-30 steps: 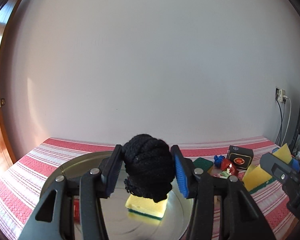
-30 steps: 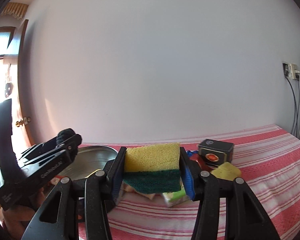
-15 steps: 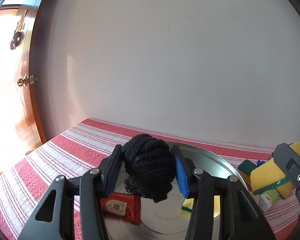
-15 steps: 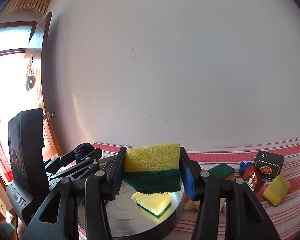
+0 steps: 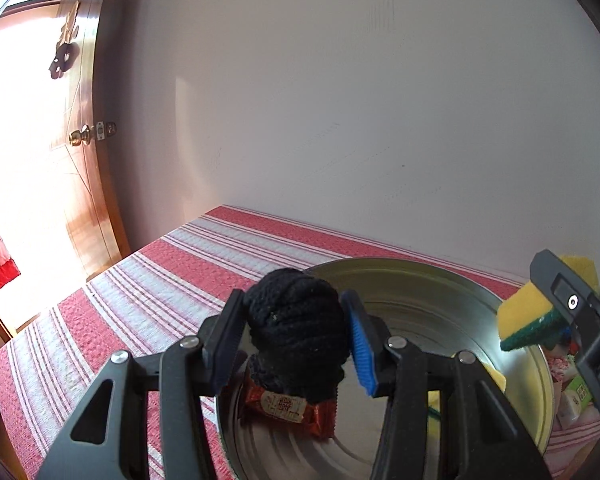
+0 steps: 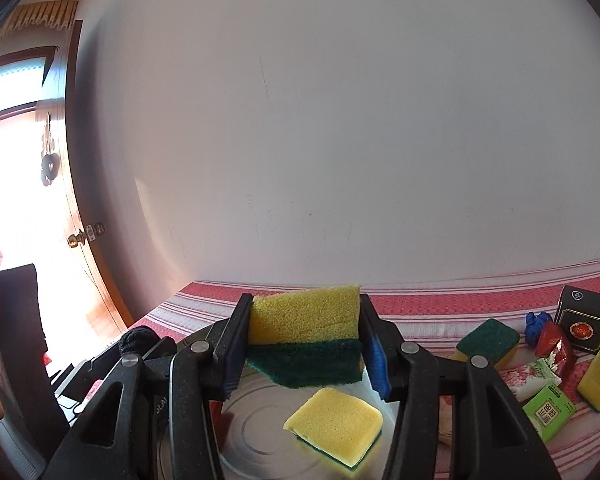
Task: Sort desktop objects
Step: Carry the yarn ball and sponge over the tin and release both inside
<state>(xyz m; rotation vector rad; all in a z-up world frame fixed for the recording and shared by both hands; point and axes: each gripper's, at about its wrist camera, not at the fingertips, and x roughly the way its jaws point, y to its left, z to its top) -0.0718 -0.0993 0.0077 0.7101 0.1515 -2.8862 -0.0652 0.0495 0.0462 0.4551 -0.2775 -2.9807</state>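
Left gripper [image 5: 298, 338] is clamped on a black yarn ball [image 5: 296, 332], hanging over the near-left part of the metal tray [image 5: 420, 280]. Under the ball a red packet [image 5: 292, 406] lies in the tray. The tray sits on a red striped cloth [image 5: 172, 280].

Right gripper [image 6: 304, 346] is squeezing a yellow-green sponge [image 6: 304, 336] above the tray's right side, and a second sponge [image 6: 336, 424] lies flat in the tray below it. Further right on the cloth: another sponge [image 6: 486, 342], a blue thing [image 6: 536, 326], a black box [image 6: 586, 322] and a green packet [image 6: 548, 414].
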